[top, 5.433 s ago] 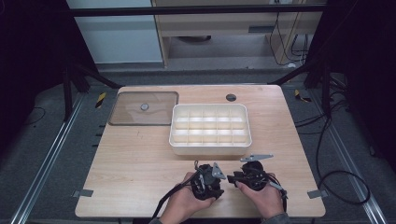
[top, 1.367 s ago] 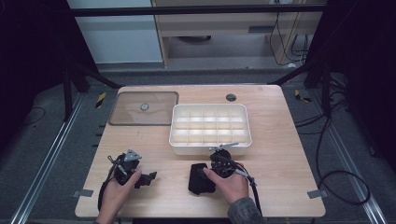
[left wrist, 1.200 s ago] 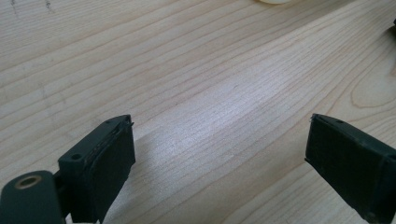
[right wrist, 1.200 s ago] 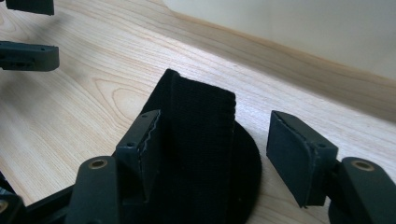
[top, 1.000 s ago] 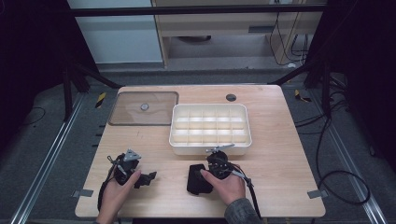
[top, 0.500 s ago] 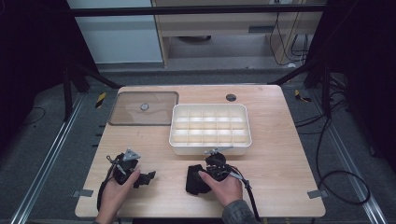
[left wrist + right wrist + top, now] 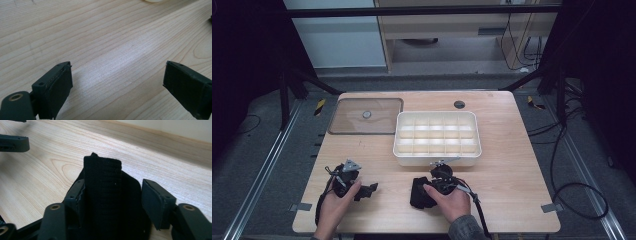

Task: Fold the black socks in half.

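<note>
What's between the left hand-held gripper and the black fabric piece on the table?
Bare wood of the table separates the left hand-held gripper from the black fabric piece, seen in the high view.

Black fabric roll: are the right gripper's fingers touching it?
Cannot tell. In the right gripper view the black fabric roll stands between the fingers; the left one looks against it, the right looks slightly clear.

A white compartment tray (image 7: 437,138) sat mid-table on the light wooden table (image 7: 517,175), its cells (three rows of them) apparently bare. Just left of it lay a clear brownish lid (image 7: 365,116) with a small round knob. A dark round grommet (image 7: 459,104) marked the far edge.
</note>
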`<state>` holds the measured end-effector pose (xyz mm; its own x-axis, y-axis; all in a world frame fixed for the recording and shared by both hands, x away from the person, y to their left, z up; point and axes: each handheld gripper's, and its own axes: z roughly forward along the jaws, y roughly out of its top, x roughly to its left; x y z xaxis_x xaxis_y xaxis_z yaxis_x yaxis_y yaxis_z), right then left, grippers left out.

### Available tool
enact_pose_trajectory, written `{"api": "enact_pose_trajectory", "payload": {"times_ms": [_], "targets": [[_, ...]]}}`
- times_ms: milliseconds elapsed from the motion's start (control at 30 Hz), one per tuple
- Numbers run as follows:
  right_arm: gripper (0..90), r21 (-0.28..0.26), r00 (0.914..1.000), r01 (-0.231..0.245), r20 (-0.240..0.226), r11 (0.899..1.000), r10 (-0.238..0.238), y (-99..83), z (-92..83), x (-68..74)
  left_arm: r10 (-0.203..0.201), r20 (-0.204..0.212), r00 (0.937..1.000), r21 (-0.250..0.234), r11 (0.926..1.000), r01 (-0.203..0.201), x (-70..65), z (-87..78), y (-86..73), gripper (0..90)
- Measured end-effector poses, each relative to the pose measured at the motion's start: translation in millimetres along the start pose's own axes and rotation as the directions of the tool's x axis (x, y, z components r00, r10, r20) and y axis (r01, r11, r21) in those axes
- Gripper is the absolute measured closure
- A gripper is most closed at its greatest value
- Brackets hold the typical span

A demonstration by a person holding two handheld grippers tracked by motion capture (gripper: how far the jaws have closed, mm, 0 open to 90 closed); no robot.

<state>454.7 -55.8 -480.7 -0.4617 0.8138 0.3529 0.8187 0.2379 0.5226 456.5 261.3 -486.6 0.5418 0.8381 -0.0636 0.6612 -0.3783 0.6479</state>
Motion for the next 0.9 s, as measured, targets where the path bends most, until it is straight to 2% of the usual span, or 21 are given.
{"api": "enact_pose_trajectory", "payload": {"times_ms": [533,900], "targets": [[60.7,0.006,0.9986,0.013,-0.052,1.000,-0.013,-0.5,0.1,2.3,-0.005,0.005,1.0000,0.002,1.0000,0.005,1.6,-0.1,-0.2,8.6],[73.8,-0.018,0.9976,0.020,-0.065,1.000,-0.021,-2.0,-3.7,0.3,-0.009,0.003,1.0000,-0.001,1.0000,0.009,3.4,-0.8,-0.5,8.6]]}}
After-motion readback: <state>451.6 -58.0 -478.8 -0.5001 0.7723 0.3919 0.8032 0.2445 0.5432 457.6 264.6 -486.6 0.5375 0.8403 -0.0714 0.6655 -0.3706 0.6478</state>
